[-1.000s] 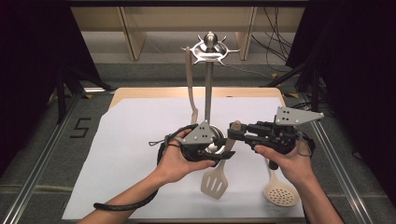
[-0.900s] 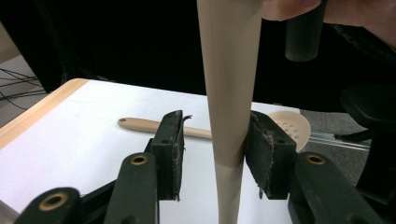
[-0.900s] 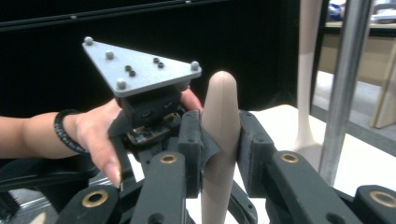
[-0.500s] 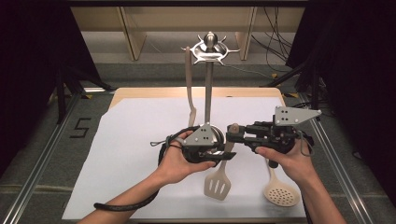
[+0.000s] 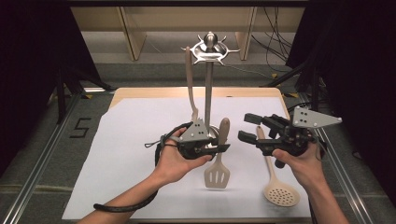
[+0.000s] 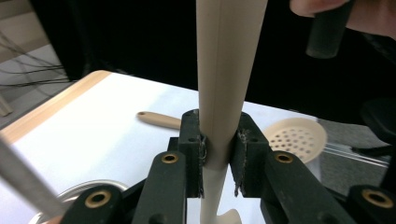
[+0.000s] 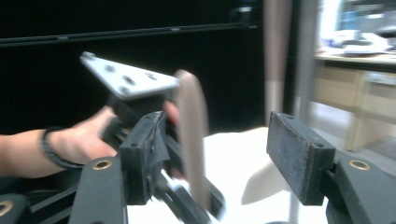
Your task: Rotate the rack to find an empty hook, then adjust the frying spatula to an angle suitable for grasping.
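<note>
With one utensil (image 5: 190, 84) hung on the rack (image 5: 208, 84), the left gripper (image 5: 219, 148) pinched the slotted spatula (image 5: 218, 163), the right gripper (image 5: 247, 127) stood spread, and the skimmer (image 5: 275, 182) lay near right, likely unhung.

We see a light wooden table (image 5: 140, 92) covered by a white paper sheet (image 5: 126, 154), standing on grey carpeted floor (image 5: 42, 135) marked with a black numeral five (image 5: 79, 128). Black curtains (image 5: 28, 46) hang on both sides. Beyond stand pale wooden furniture legs (image 5: 131, 32) and loose black cables (image 5: 275, 32).
</note>
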The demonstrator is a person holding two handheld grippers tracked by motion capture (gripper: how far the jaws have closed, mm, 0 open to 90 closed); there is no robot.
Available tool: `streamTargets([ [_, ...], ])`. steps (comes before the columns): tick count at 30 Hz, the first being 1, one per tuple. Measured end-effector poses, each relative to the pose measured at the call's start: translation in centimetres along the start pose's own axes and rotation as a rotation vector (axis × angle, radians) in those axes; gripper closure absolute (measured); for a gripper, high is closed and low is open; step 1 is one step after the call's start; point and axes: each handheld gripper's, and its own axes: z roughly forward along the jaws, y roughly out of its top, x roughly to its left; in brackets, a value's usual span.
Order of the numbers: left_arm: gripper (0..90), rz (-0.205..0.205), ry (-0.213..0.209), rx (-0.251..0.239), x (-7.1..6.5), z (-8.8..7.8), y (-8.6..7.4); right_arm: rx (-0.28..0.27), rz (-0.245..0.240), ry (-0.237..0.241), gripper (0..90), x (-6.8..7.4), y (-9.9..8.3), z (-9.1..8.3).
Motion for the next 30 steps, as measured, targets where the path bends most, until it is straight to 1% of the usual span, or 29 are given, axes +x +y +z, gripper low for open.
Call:
streamTargets([
  [1, 75.5, -0.030, 0.025, 0.000, 0.1, -0.3, 0.0, -0.006, 0.010, -0.070, 38.1, -0.5, -0.4, -0.7],
  [2, 75.4, -0.030, 0.025, 0.000, 0.1, -0.3, 0.0, -0.010, -0.003, -0.126, 38.1, -1.0, -0.8, -1.1],
  [3, 75.4, -0.015, 0.030, 0.001, 0.4, -0.4, 0.1, -0.010, -0.003, -0.126, 38.1, -1.0, -0.8, -1.1],
  [5, 75.5, -0.024, 0.048, 0.000, 0.6, -0.8, 0.2, 0.036, 0.014, -0.251, 38.6, -1.4, -1.6, -1.9],
  [6, 75.4, -0.025, 0.057, 0.001, 0.7, -0.9, 0.3, 0.060, -0.018, -0.308, 38.8, -1.8, -2.0, -2.2],
  [8, 75.5, -0.026, 0.077, 0.002, 0.9, -1.3, 0.4, 0.123, 0.003, -0.401, 39.1, -1.9, -2.9, -2.7],
  [9, 75.5, -0.026, 0.083, 0.003, 1.1, -1.4, 0.4, 0.140, -0.020, -0.419, 39.3, -2.3, -3.2, -2.9],
  [10, 75.5, -0.030, 0.090, 0.001, 1.3, -1.6, 0.5, 0.145, -0.024, -0.439, 39.5, -2.5, -3.5, -3.0],
  [11, 75.5, -0.034, 0.095, -0.003, 1.4, -1.7, 0.5, 0.148, -0.047, -0.458, 39.5, -2.7, -3.8, -3.1],
  [12, 75.4, -0.035, 0.099, -0.002, 1.5, -1.9, 0.6, 0.165, -0.029, -0.470, 39.5, -2.6, -4.1, -3.2],
  [13, 75.4, -0.034, 0.107, -0.007, 1.7, -2.0, 0.7, 0.165, -0.029, -0.470, 39.5, -2.6, -4.1, -3.2],
  [14, 75.4, -0.036, 0.117, -0.010, 1.8, -2.1, 0.7, 0.177, -0.048, -0.457, 39.5, -2.7, -4.1, -3.3],
  [15, 75.4, -0.030, 0.122, -0.010, 2.0, -2.3, 0.8, 0.172, -0.053, -0.464, 39.5, -2.6, -4.1, -3.3],
  [16, 75.4, -0.025, 0.126, -0.008, 2.1, -2.4, 0.9, 0.172, -0.053, -0.464, 39.5, -2.6, -4.1, -3.3],
  [17, 75.4, -0.028, 0.128, -0.011, 2.2, -2.5, 1.0, 0.181, -0.043, -0.451, 39.5, -2.5, -4.0, -3.4],
  [18, 75.4, -0.026, 0.122, -0.012, 2.3, -2.8, 1.2, 0.165, -0.037, -0.455, 39.5, -2.4, -4.0, -3.5],
  [20, 75.4, -0.030, 0.120, -0.015, 2.4, -2.9, 1.3, 0.172, -0.045, -0.455, 39.5, -2.5, -3.9, -3.7],
  [21, 75.4, -0.022, 0.117, -0.013, 2.5, -3.1, 1.4, 0.158, -0.043, -0.469, 39.5, -2.5, -3.9, -3.7],
  [22, 75.4, -0.021, 0.117, -0.014, 2.5, -3.3, 1.7, 0.157, -0.040, -0.469, 39.5, -2.5, -3.8, -3.8],
  [23, 75.4, -0.014, 0.116, -0.016, 2.6, -3.5, 1.8, 0.170, -0.039, -0.461, 39.5, -2.5, -3.7, -3.9],
  [24, 75.3, -0.003, 0.119, -0.016, 2.8, -3.9, 2.2, 0.161, -0.029, -0.471, 39.5, -2.5, -3.6, -3.8],
  [25, 75.3, -0.003, 0.119, -0.016, 2.8, -3.9, 2.2, 0.161, -0.029, -0.471, 39.5, -2.5, -3.6, -3.8],
  [26, 75.3, 0.003, 0.123, -0.017, 2.9, -4.1, 2.3, 0.165, -0.052, -0.468, 39.4, -2.7, -3.5, -3.9],
  [27, 75.4, 0.007, 0.124, -0.015, 3.1, -4.4, 2.5, 0.165, -0.057, -0.466, 39.4, -2.8, -3.5, -3.9],
  [28, 75.4, 0.004, 0.124, -0.016, 3.1, -4.5, 2.6, 0.166, -0.040, -0.469, 39.4, -2.6, -3.5, -3.8],
  [30, 75.4, 0.000, 0.115, -0.014, 3.4, -4.9, 2.8, 0.159, -0.040, -0.470, 39.3, -2.5, -3.6, -3.7],
])
